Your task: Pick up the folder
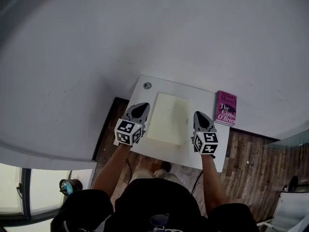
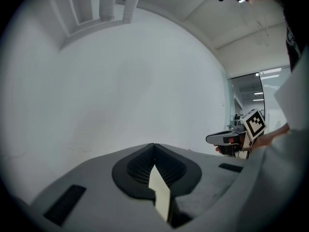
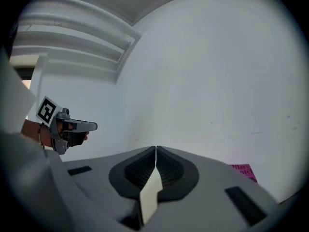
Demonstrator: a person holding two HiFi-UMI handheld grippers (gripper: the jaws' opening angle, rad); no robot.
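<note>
Both claws clenched. Left gripper [image 2: 154,151]: jaws pinched on one cream edge of the folder [image 1: 169,119], whose sheet runs off to this claw's right. Right gripper [image 3: 155,153]: the same pinch on the opposite edge, folder to its left. We see the folder spanning between the two claws, over a white desk [image 1: 198,93]. Just ahead of the left tip, a round grommet [image 1: 147,85]. Ahead and right of the right tip, a pink Hilary Mantel book [image 1: 226,108].

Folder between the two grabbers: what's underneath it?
Only the white table shows below the folder, bare around its edges. The patch directly beneath is covered, so nothing there can be checked. The pink book lies beside it, not under.
</note>
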